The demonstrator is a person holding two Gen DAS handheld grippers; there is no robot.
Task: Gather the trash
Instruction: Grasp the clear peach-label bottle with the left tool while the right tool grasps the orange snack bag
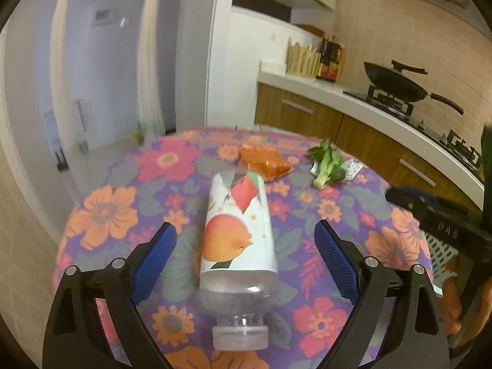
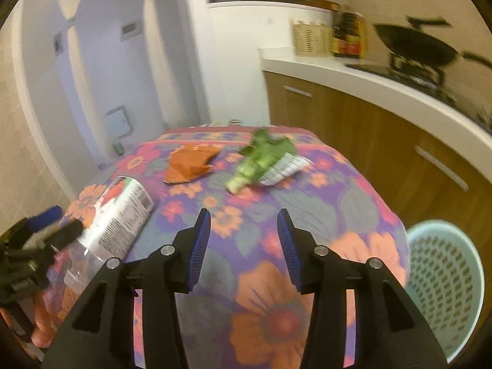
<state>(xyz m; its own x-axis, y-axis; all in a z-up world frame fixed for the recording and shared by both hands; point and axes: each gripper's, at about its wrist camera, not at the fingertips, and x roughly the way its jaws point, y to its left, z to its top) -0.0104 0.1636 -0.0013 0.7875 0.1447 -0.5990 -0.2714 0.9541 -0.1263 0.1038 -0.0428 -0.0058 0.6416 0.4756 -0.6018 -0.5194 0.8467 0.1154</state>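
A clear plastic bottle (image 1: 238, 240) with a white peach label lies on its side on the flowered table (image 1: 104, 212), cap toward me. My left gripper (image 1: 245, 240) is open, its blue pads on either side of the bottle, apart from it. The bottle also shows in the right wrist view (image 2: 118, 218) at the left. An orange wrapper (image 1: 264, 161) (image 2: 190, 164), a green vegetable scrap (image 1: 327, 163) (image 2: 258, 160) and a white printed packet (image 1: 352, 167) (image 2: 286, 169) lie at the far side. My right gripper (image 2: 244, 227) is open and empty above the table.
A pale blue perforated basket (image 2: 442, 289) stands on the floor right of the table; it also shows in the left wrist view (image 1: 439, 252). A kitchen counter (image 1: 363, 104) with a wok (image 1: 396, 84), bottles and a wicker box runs along the right.
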